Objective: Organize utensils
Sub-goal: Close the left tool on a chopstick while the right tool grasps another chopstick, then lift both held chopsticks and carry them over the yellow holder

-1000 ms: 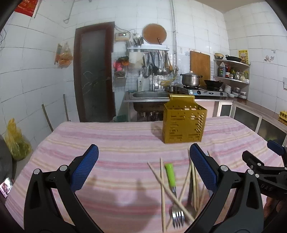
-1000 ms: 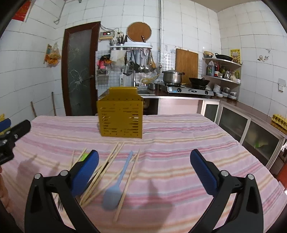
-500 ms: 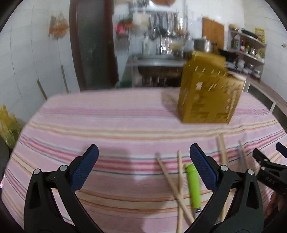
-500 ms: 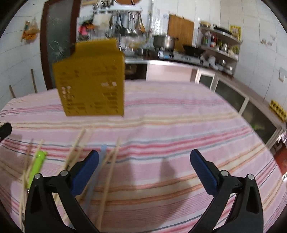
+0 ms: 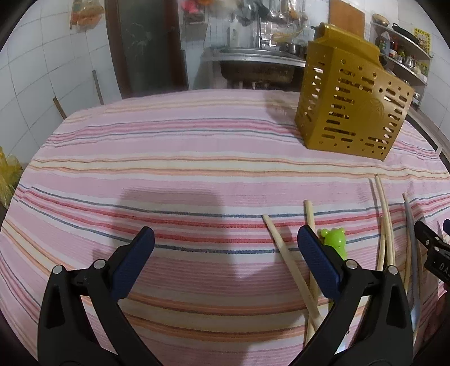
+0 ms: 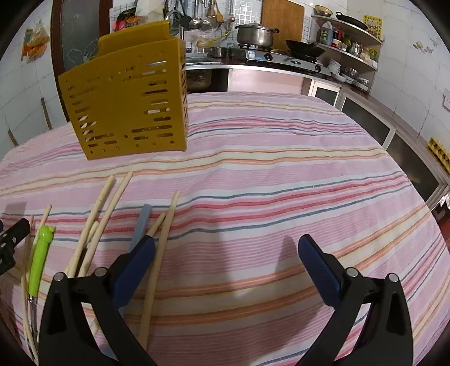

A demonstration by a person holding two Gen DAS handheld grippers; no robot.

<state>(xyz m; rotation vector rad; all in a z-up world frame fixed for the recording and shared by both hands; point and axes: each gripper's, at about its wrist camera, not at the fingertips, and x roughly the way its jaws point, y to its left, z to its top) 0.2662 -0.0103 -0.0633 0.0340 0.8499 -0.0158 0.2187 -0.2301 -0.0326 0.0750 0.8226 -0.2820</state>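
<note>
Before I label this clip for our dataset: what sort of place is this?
A home kitchen, most likely: a gas stove carrying a steel pot, a metal sink under hanging ladles, and a cloth-covered table with chopsticks.

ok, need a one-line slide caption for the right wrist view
Open right claw above striped tablecloth, chopsticks, green-handled fork lying loose before yellow utensil holder.

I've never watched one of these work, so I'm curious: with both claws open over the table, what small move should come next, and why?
Probably slide the left claw to its right and lower it onto the green-handled fork. Both claws are open and empty, the yellow utensil holder stands upright beyond, and the fork, chopsticks and blue-grey spoon lie loose on the striped tablecloth. The right claw hovers over bare cloth.
</note>
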